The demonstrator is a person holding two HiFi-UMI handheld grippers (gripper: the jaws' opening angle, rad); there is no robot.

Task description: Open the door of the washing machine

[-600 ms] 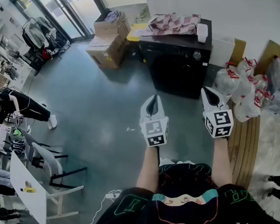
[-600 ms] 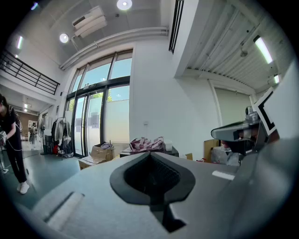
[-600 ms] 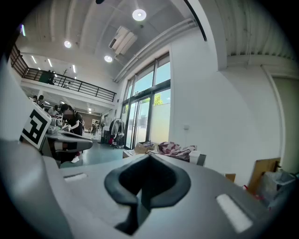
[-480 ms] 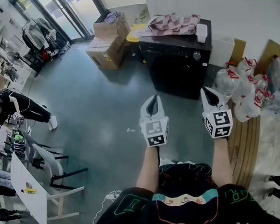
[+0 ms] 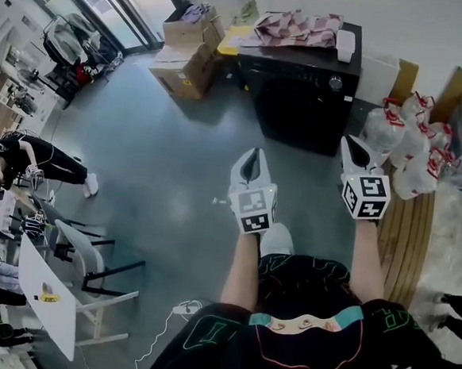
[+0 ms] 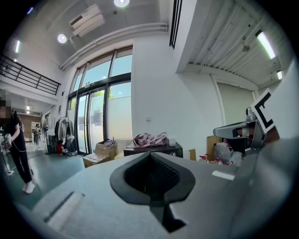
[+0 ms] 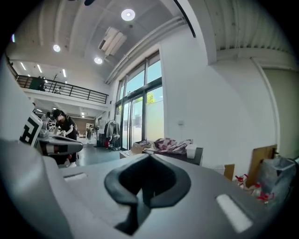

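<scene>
Both the left gripper and right gripper are pressed together, empty. Only the head view shows the washing machine front; gripper views catch its cloth.

Looked like a big open studio or lab hall, not a home: tall glass doors, a mezzanine railing, concrete floor, cardboard boxes at 11 o'clock, a white worktop with chairs at 8.

The washing machine stands against the far wall, with a cloth and a small container on its top. Cardboard boxes sit just left of it, bags to its right. A worktop and a chair stand near left.
</scene>
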